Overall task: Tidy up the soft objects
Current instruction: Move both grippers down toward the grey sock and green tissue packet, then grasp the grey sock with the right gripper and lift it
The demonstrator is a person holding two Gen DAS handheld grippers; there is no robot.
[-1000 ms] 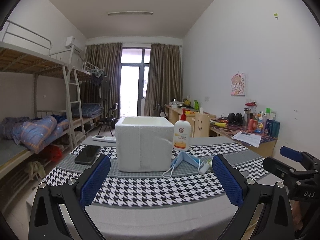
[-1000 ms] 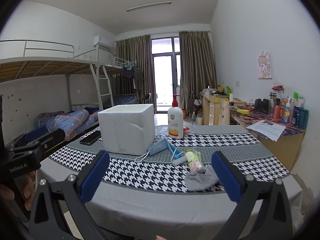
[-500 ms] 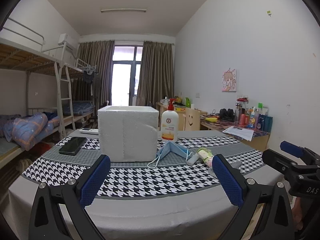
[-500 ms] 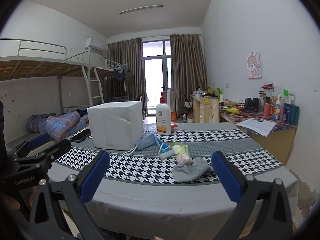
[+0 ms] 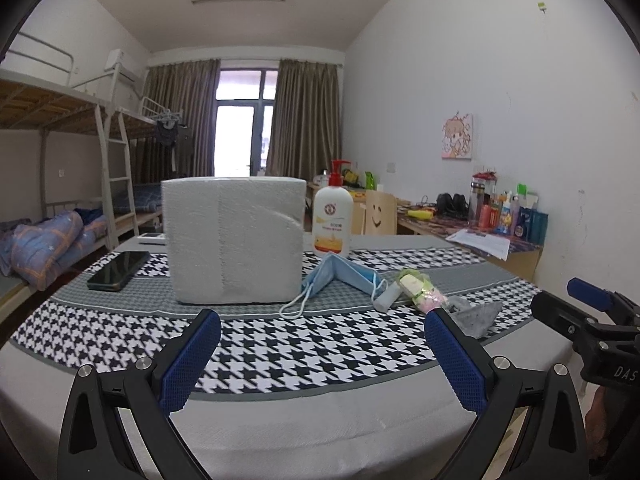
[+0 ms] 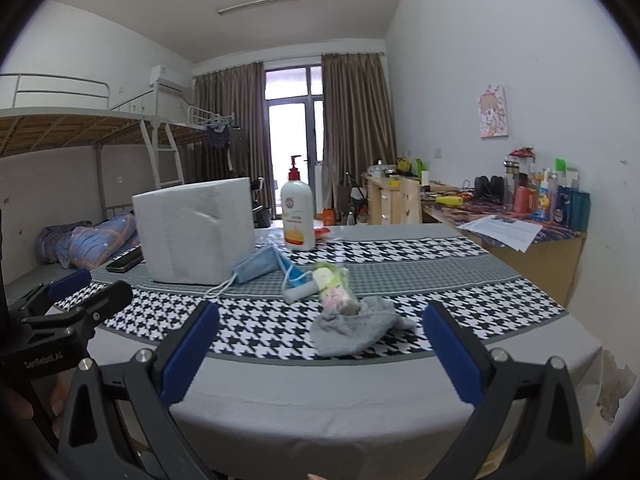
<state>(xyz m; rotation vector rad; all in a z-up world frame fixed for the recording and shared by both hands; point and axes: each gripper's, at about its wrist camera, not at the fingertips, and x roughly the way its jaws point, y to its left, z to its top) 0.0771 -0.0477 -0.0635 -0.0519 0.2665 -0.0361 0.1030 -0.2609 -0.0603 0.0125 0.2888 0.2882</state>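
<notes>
Both grippers, left gripper (image 5: 322,354) and right gripper (image 6: 320,350), gape empty before the grey cloth (image 6: 354,330), positioned near the white foam box (image 5: 234,240).

Table (image 5: 280,432), houndstooth cloth (image 5: 280,344): foam box (image 5: 234,240), phone (image 5: 119,265), lotion bottle (image 5: 333,220), mask (image 5: 340,276), grey sock (image 6: 352,330).

- I see a black smartphone (image 5: 118,270) lying flat on the houndstooth tablecloth (image 5: 280,352), left of the foam box.
- A white pump bottle with a red nozzle (image 5: 332,216) stands upright behind it.
- A white remote (image 5: 152,238) lies at the table's far left edge.
- Beyond, I make out a metal bunk bed (image 5: 60,128) with a blue plaid quilt (image 5: 44,248).
- Brown curtains (image 5: 304,120) flank the balcony door.
- A cartoon picture (image 5: 457,136) hangs above a cluttered desk (image 5: 480,224).
</notes>
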